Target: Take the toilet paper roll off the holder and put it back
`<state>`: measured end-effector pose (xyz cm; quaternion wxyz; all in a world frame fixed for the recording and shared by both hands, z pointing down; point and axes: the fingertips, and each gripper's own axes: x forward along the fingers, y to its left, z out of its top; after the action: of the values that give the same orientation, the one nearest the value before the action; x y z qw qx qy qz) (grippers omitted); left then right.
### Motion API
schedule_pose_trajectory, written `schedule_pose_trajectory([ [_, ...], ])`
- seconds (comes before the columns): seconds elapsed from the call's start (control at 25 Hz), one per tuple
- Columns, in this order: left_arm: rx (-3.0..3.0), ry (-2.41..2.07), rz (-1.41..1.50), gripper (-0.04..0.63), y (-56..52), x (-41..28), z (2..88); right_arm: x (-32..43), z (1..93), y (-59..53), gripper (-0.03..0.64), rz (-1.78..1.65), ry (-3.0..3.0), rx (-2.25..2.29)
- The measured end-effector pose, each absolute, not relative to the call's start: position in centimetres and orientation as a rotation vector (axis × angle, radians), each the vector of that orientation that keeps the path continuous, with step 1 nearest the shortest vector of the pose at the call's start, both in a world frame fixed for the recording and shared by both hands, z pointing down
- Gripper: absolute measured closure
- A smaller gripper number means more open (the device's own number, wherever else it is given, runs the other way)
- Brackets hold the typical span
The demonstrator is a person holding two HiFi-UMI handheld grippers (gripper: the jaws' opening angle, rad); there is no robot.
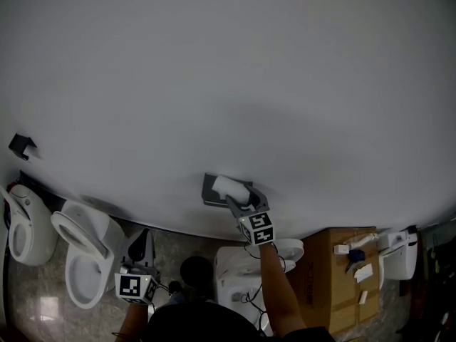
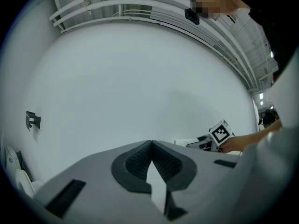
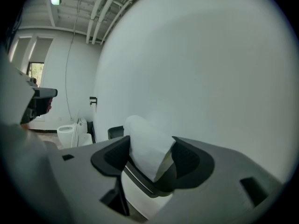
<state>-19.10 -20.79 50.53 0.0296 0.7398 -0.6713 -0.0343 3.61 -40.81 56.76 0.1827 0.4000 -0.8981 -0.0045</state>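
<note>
A white toilet paper roll (image 1: 231, 187) sits against the dark grey wall holder (image 1: 211, 191) on the white wall. My right gripper (image 1: 240, 195) reaches up to it, and its jaws are shut on the roll. In the right gripper view the roll (image 3: 145, 149) fills the space between both pads, with the holder (image 3: 115, 131) just behind it to the left. Whether the roll rests on the holder's arm is hidden. My left gripper (image 1: 144, 235) hangs low at the left, away from the roll. Its jaws (image 2: 151, 144) meet at the tips with nothing between them.
Two white toilets (image 1: 84, 256) stand at the lower left below a second small dark wall holder (image 1: 21, 145). Another toilet (image 1: 246, 266) is under my right arm. A cardboard box (image 1: 335, 280) with small items stands at the right.
</note>
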Motion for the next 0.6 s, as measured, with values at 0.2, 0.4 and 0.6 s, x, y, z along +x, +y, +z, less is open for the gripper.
schedule_pose_trajectory([
  [0.2,2.316,-2.065,-0.162,0.592,-20.7,-19.4,50.6,3.4,56.8,-40.7,0.339,-0.015,-2.53,1.122],
  [0.4,2.315,-2.076,-0.125,0.592,-20.7,-19.3,50.0,3.6,56.2,-40.5,0.337,-0.032,-2.53,1.148],
  [0.6,2.315,-2.041,-0.152,0.592,-20.8,-18.5,48.4,3.6,55.2,-39.9,0.327,-0.053,-2.539,1.14],
])
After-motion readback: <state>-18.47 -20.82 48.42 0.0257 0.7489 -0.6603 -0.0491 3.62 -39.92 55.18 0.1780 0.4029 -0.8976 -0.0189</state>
